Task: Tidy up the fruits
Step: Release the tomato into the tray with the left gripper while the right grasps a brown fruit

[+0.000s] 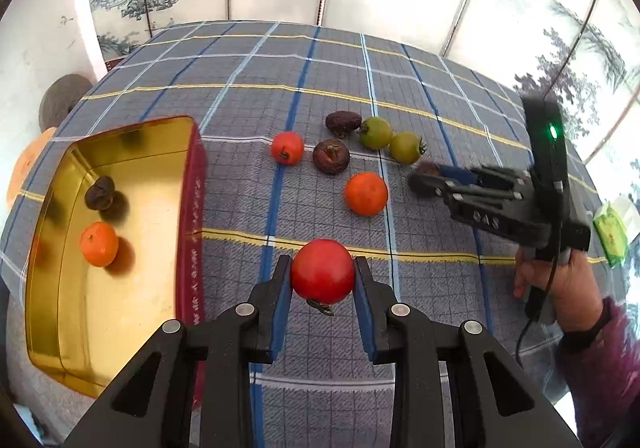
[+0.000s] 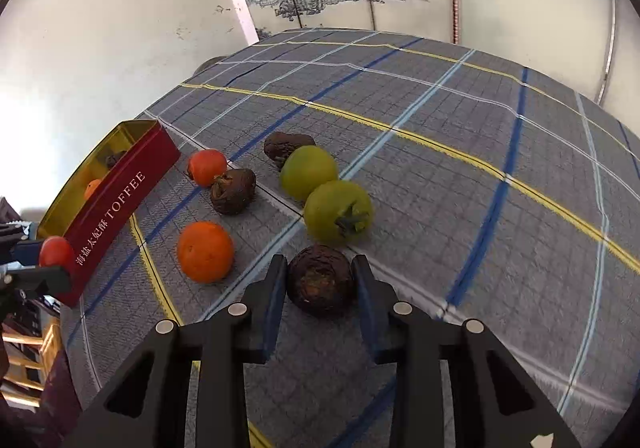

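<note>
Left tool (image 1: 322, 276): clamped on a glossy red tomato (image 1: 322, 275), stem downward, held beside the toffee tin (image 1: 192, 207).
Right tool (image 2: 320, 280): fingers flank a wrinkled dark brown fruit (image 2: 320, 279); I cannot tell whether they grip it.
Toffee tin: red outside, gold inside, holding one orange (image 1: 99, 244) and one brown fruit.
Desk (image 1: 420, 308): beyond the tin, loose green, orange and brown fruits on checked cloth.

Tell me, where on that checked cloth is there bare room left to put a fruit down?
The tablecloth lies bare beyond and right of the two green fruits. Inside the gold tin, floor shows around its orange and one dark fruit. It is crowded between tin and green pair: a red tomato, dark fruits and an orange.
</note>
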A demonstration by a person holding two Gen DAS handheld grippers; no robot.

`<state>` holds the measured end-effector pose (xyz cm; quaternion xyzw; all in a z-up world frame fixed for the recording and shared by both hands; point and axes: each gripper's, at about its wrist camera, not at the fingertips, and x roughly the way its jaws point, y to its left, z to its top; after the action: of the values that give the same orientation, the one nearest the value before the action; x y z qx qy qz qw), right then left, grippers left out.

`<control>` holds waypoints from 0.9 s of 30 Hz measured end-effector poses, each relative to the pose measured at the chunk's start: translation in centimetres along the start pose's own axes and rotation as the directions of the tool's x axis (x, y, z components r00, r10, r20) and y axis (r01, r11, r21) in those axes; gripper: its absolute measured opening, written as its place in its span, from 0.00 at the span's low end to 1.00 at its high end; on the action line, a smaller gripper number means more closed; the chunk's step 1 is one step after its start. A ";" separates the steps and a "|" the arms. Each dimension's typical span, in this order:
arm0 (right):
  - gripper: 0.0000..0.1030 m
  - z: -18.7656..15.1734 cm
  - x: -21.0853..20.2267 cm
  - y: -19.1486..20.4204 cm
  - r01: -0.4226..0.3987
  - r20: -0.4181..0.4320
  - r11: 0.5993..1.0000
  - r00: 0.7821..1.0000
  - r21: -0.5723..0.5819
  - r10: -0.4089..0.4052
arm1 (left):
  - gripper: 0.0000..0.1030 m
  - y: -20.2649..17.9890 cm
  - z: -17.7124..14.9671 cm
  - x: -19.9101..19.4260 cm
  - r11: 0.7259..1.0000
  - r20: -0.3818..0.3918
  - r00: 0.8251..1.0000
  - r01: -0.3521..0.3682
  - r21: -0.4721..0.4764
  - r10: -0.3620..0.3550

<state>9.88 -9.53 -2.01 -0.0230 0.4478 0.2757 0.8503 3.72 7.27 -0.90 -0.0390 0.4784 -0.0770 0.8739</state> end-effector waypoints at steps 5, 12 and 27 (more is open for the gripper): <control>0.30 -3.2 -2.9 -0.8 0.029 0.033 0.996 0.999 0.089 -0.032 | 0.30 1.6 -0.6 -1.7 0.999 0.030 0.999 -0.011 -0.036 0.012; 0.30 -4.6 -4.0 -1.8 0.049 0.039 0.988 0.998 0.150 -0.055 | 0.30 4.5 -1.6 -3.5 0.995 0.067 0.996 -0.055 -0.083 0.061; 0.30 -4.5 -3.8 -1.3 0.066 0.033 0.988 0.997 0.138 -0.071 | 0.30 14.2 -4.7 -1.7 0.949 0.060 0.967 -0.230 -0.217 0.248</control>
<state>5.44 -13.67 -2.01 0.0252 0.4484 0.2151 0.8672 0.28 21.62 -4.01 -0.0754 0.4468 0.0819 0.8877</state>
